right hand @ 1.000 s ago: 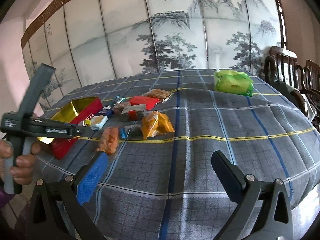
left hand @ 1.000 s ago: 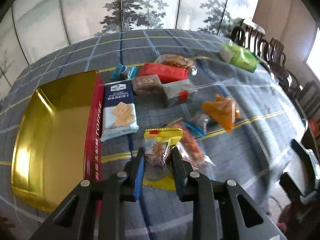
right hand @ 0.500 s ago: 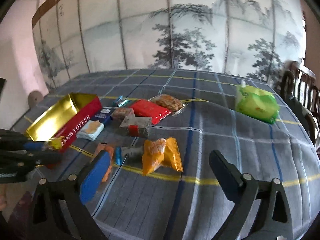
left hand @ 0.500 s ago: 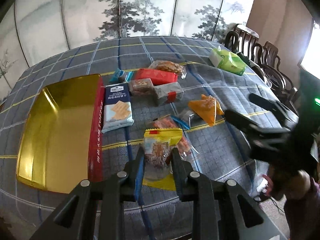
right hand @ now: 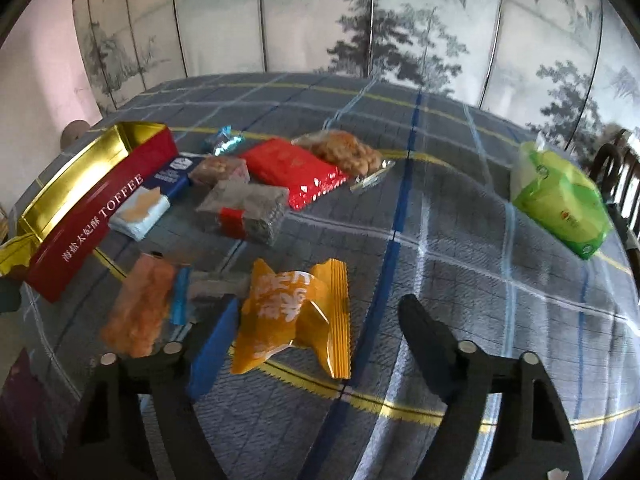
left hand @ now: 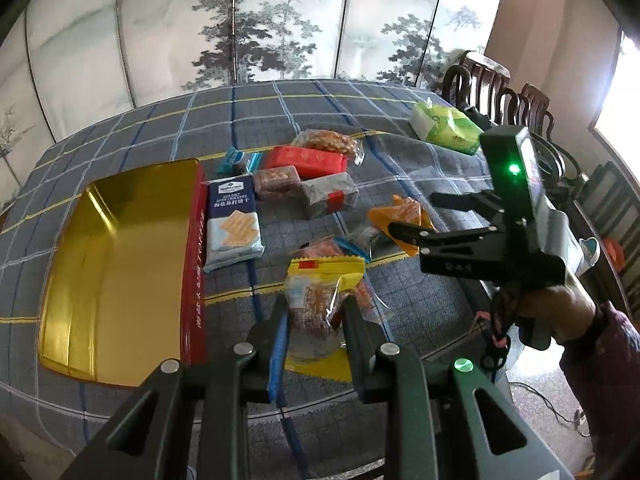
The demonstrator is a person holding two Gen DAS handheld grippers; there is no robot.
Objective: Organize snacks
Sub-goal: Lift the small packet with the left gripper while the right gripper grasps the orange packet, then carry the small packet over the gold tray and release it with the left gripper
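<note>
Now right hand-held gripper [right hand: 316, 320] narrower, nearer orange packet [right hand: 292, 316].

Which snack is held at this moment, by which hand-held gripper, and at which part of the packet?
The left hand-held gripper pinches the yellow-topped snack packet at its clear middle. The right hand-held gripper, closing, holds nothing.

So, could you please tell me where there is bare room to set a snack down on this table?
The gold inside of the toffee tin is bare. So is the plaid cloth between the red packet and the green tissue pack, and the far strip by the screen. It is crowded from the cracker pack to the orange packet.
</note>
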